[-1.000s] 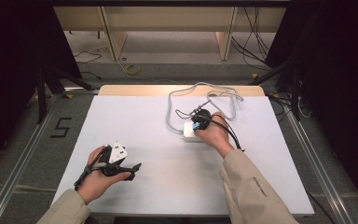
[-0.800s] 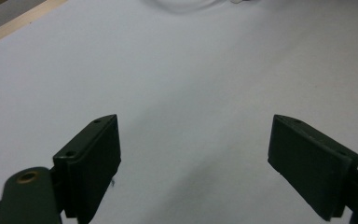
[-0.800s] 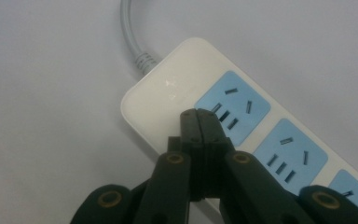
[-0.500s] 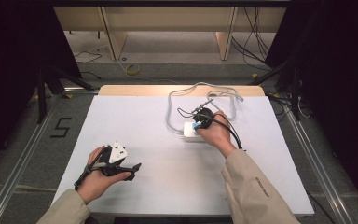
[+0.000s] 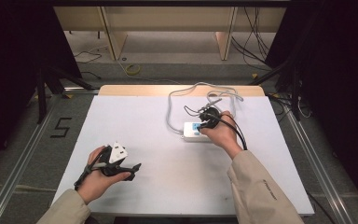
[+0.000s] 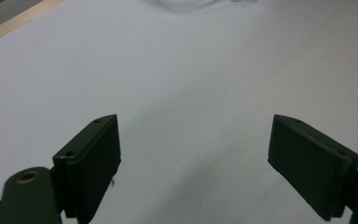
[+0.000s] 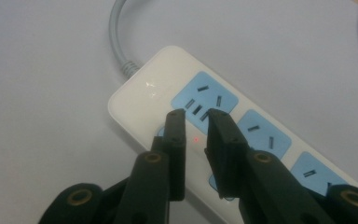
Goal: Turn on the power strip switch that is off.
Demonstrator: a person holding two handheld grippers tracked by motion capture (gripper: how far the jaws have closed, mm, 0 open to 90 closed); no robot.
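White tabletop (image 5: 135, 121) bears a white power strip (image 7: 158, 88); blue sockets.

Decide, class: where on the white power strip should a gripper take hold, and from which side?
Grip the power strip across its narrow width at the plain end by the cable, from above. It lies flat, so only its long side edges offer opposed faces; that end has no sockets.

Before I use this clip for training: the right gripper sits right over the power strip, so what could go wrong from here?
1. The right gripper, its jaws just opening with nothing between them, hovers over the power strip; a tip could dig into a blue socket.
2. The grey cable loops behind the strip; it may snag and drag the strip.
3. The left gripper stands open over bare table, too far off to steady anything.
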